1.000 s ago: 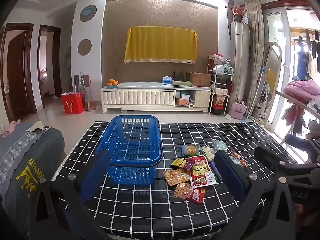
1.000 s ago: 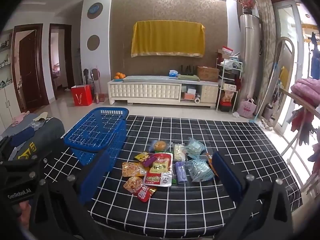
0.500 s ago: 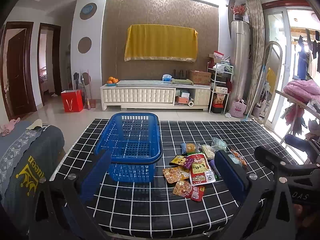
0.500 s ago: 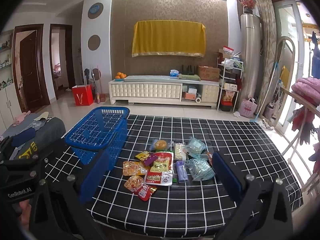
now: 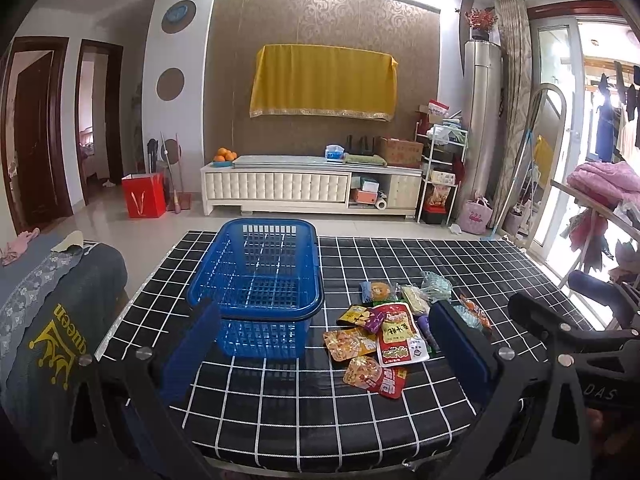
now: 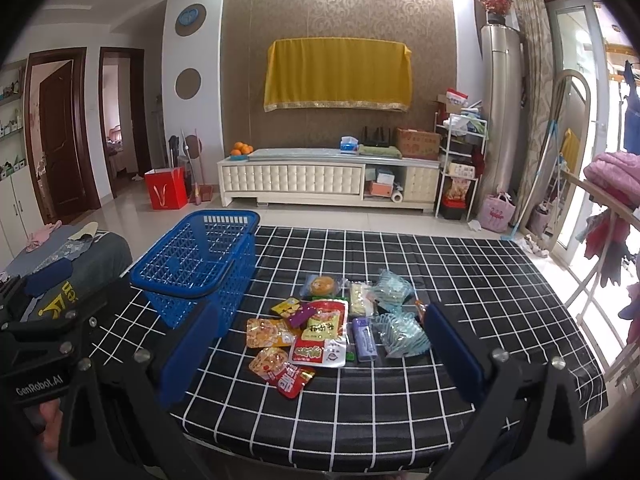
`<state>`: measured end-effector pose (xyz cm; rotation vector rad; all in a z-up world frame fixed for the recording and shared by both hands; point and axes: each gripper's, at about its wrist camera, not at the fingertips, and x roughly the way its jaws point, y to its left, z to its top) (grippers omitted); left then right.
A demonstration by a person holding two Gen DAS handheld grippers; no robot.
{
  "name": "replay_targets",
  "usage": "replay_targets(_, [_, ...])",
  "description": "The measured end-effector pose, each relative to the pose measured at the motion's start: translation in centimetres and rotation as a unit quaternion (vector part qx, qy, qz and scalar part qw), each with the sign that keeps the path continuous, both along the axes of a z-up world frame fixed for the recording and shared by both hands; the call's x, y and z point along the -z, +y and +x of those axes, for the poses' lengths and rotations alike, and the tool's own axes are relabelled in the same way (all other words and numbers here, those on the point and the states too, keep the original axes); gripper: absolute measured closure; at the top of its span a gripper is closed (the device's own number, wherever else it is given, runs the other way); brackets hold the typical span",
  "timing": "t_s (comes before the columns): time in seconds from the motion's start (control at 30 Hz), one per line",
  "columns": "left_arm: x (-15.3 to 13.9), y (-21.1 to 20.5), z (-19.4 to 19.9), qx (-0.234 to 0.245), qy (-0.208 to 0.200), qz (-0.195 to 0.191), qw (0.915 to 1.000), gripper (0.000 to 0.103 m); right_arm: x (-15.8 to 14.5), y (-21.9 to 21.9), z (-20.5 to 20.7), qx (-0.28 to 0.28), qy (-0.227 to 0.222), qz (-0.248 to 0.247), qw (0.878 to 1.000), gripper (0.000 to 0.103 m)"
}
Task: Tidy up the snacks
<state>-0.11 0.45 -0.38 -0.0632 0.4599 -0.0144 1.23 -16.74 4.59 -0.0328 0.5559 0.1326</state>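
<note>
Here the left gripper [image 5: 326, 344] hangs with its blue fingers [image 5: 192, 344] spread wide and nothing between them, held back from the near edge of the table [image 5: 360, 424]; through its gap show the basket [image 5: 256, 280] and the left part of the snack pile. The right gripper [image 6: 320, 348] is spread just as wide and also grips nothing — its fingers [image 6: 452, 352] frame the whole pile from above the table's near side. In the left wrist view the right gripper's black body shows at the far right, and in the right wrist view the left gripper's body shows at the lower left, with part of a hand [image 6: 48, 424] below it. The blue basket [image 6: 200, 260] stands upright on the left part of the checked black table [image 6: 440, 400], and no snack shows through its mesh. Just to its right the snacks lie loose in a cluster, several overlapping: a big red pouch [image 6: 320, 340] in the middle, an orange pack [image 6: 264, 332] at its left, a red-and-orange pack [image 6: 280, 370] nearest the table's front, a small yellow pack [image 6: 287, 307] and a purple one [image 6: 302, 315] behind. Farther back sits a round bun in clear wrap [image 6: 322, 285], a pale bar [image 6: 360, 298] beside it, a purple stick pack [image 6: 364, 338], and two teal-tinted bags [image 6: 400, 332] at the right — the near one just beside the right finger. Beyond the table stand a white cabinet [image 6: 320, 180] and a wall with a yellow cloth [image 6: 338, 76].
</note>
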Motion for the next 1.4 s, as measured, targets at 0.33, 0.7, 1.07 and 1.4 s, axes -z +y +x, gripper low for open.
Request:
replay_targets(0.33, [0.18,-0.26,0.03,0.0,0.002,0.002,1.0,0.001,0.34,-0.12,-0.05,0.0,0.003,0.003,1.0,0.0])
replay_targets(0.7, [0.37,-0.17,0.02,0.002,0.002,-0.002,1.0,0.001,0.51,-0.21,-0.07,0.003,0.003,0.003,1.0,0.0])
replay_targets(1.07, [0.55,-0.27,-0.22,0.001,0.001,0.0,1.0,0.001,0.88,-0.41,-0.14,0.004,0.008,0.009,1.0,0.0])
replay_targets(1.4, [0.49,-0.29,-0.26,0.002,0.0,0.0,1.0,0.001,0.84,-0.45,-0.17,0.004,0.008,0.009,1.0,0.0])
